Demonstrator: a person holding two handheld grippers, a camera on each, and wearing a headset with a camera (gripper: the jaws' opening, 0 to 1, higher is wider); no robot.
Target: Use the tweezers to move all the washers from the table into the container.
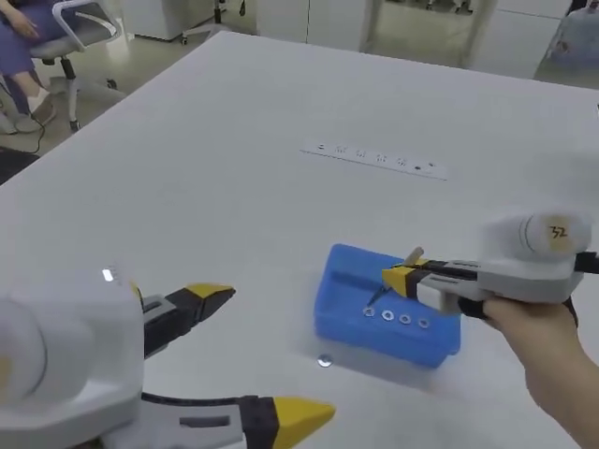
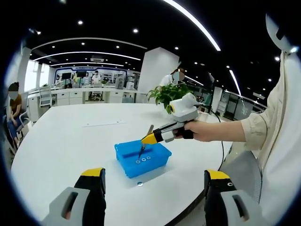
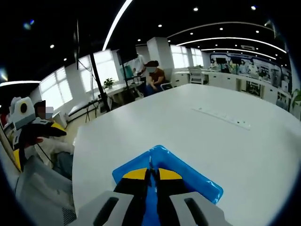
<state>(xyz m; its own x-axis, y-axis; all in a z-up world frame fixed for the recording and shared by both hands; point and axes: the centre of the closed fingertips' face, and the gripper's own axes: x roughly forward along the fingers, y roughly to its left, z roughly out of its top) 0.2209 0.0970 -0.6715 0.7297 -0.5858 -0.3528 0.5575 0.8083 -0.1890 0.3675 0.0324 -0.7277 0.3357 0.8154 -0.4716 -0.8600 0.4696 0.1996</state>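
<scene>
- The right gripper [image 1: 401,278] has its jaws clamped on the tweezers [image 1: 378,296], which point down into the blue container [image 1: 384,343].
- Four washers [image 1: 404,319] lie in the container.
- One loose washer [image 1: 324,360] rests on the bench [image 1: 234,168], at the container's 7 o'clock.
- The left gripper [image 1: 270,351] has its jaws spread wide and holds nothing.

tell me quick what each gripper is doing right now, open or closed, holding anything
Left gripper: open, holding nothing.
Right gripper: closed on the tweezers, tips pointing down into the blue container.
</scene>
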